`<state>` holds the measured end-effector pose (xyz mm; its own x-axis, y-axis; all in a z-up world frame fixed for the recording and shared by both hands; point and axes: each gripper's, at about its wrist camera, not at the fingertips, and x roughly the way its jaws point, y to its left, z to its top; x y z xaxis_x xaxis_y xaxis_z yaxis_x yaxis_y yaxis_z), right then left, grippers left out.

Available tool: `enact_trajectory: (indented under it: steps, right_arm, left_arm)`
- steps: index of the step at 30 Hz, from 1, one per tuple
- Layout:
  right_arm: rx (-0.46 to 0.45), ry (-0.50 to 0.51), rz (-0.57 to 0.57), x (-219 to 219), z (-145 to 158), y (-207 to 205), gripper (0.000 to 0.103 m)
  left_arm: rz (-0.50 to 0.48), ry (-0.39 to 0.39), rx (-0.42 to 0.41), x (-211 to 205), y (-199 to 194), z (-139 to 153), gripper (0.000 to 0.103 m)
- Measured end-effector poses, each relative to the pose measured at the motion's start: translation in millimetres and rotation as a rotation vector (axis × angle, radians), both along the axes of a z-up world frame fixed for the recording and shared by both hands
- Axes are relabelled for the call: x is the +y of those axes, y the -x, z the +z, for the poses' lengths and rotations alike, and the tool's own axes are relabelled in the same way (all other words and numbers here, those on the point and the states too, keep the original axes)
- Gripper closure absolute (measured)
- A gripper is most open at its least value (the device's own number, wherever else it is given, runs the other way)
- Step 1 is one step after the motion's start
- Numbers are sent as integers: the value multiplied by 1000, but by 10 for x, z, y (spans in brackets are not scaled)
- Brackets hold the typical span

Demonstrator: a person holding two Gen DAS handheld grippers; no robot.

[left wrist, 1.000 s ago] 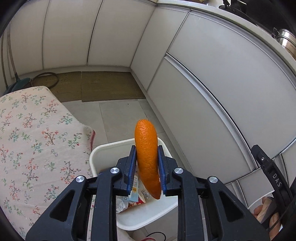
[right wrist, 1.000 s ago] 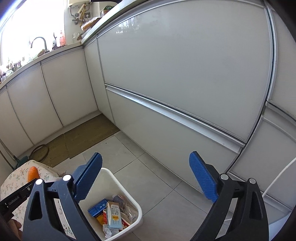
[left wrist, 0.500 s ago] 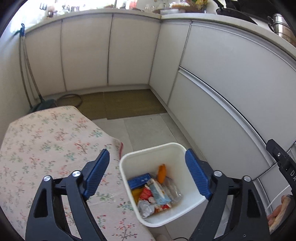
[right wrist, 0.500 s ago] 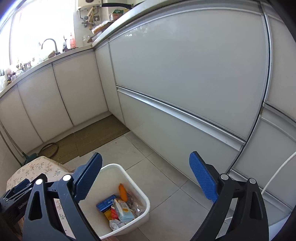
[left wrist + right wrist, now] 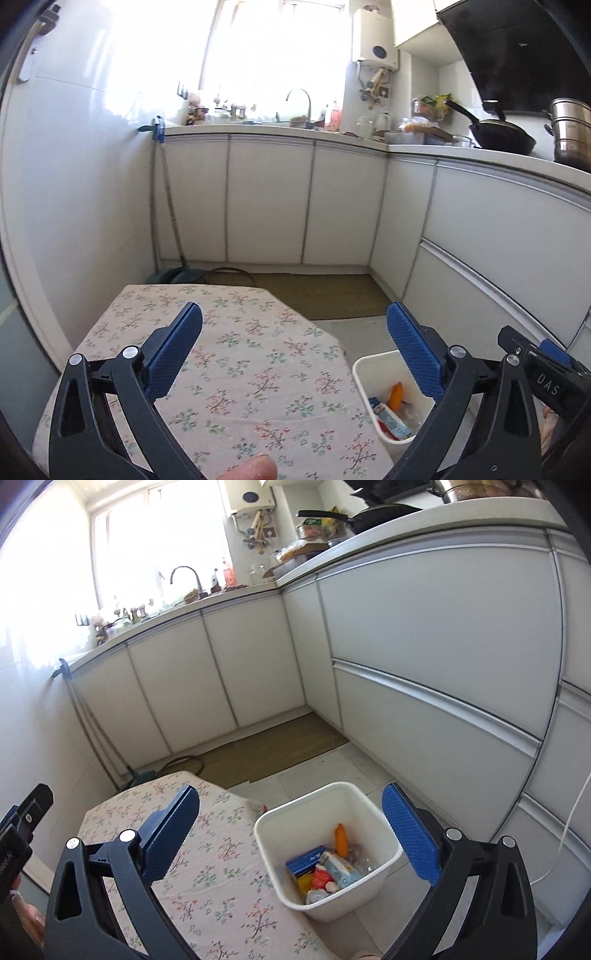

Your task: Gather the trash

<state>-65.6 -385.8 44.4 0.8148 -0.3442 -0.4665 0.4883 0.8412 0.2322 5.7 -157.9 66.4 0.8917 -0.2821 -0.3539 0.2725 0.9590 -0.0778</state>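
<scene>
The bin (image 5: 328,856) stands on the floor just right of the table (image 5: 207,878), trash (image 5: 325,871) inside

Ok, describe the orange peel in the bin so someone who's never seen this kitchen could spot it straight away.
Find the table with the floral cloth; on the floor at its corner stands a white bin. Inside, the orange peel leans at the far side, beside a blue box and a pale carton. It is the only plain orange, unprinted thing there.

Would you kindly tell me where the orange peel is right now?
The orange peel lies inside the white bin on the floor beside the floral table, at the far edge of the trash, next to a blue box.
</scene>
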Motion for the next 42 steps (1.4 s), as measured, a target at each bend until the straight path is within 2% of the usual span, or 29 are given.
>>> enact_trajectory:
  steps: [2, 3, 6, 9, 15, 20, 32, 42]
  right_arm:
    - [-1, -4, 31, 179, -16, 6, 7]
    - [-7, -6, 51, 262, -21, 10, 7]
    - [-20, -1, 105, 517, -41, 11, 7]
    - [3, 23, 137, 760, -82, -70, 7]
    - [14, 84, 190, 1124, -198, -217, 7]
    - [20, 91, 196, 1197, -234, -300, 7]
    - [32, 142, 211, 1339, -249, -432, 7]
    - [39, 143, 218, 1351, -267, -469, 7]
  left_arm:
    - [41, -70, 36, 116, 39, 10, 7]
    - [29, -94, 43, 186, 60, -3, 7]
    - [51, -138, 50, 347, 93, -82, 7]
    - [100, -116, 53, 554, 85, -162, 7]
    - [124, -66, 109, 841, -58, -296, 7]
    - [126, -29, 157, 964, -156, -367, 7]
    - [140, -31, 170, 1055, -194, -404, 7]
    - [147, -25, 187, 1082, -201, -418, 7]
